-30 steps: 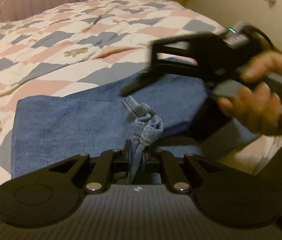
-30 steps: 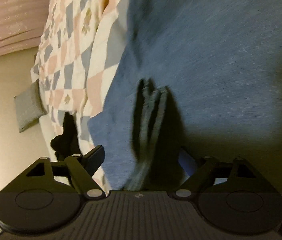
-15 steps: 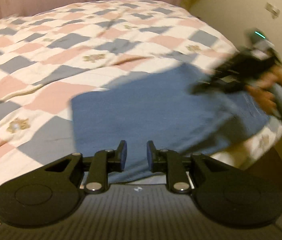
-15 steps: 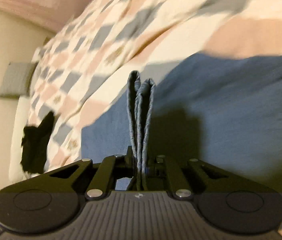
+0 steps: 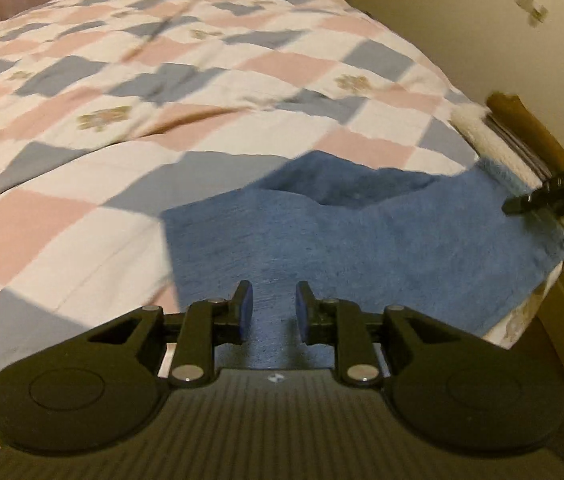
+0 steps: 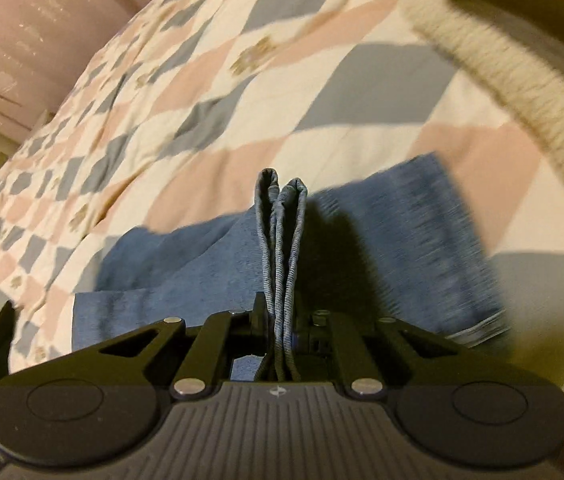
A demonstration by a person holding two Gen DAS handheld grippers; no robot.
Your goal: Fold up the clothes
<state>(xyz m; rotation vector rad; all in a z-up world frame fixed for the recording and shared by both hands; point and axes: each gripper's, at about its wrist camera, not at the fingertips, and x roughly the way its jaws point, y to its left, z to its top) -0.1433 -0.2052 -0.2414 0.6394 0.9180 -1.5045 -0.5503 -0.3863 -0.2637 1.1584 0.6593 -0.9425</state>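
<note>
Your left gripper (image 5: 269, 310) hangs just above the near edge of the blue garment (image 5: 362, 236), fingers parted and holding nothing. Your right gripper (image 6: 282, 320) is clamped on a bunched fold of that garment's hem (image 6: 282, 216), which stands up between its fingers. The garment lies spread on the checked quilt (image 5: 121, 120), at the quilt's near right corner. Beyond the garment the quilt runs back to a pink curtain (image 6: 21, 40).

Blue garment (image 5: 362, 240) on a pink, grey-blue, seemingly cream checked quilt (image 5: 161, 80).
</note>
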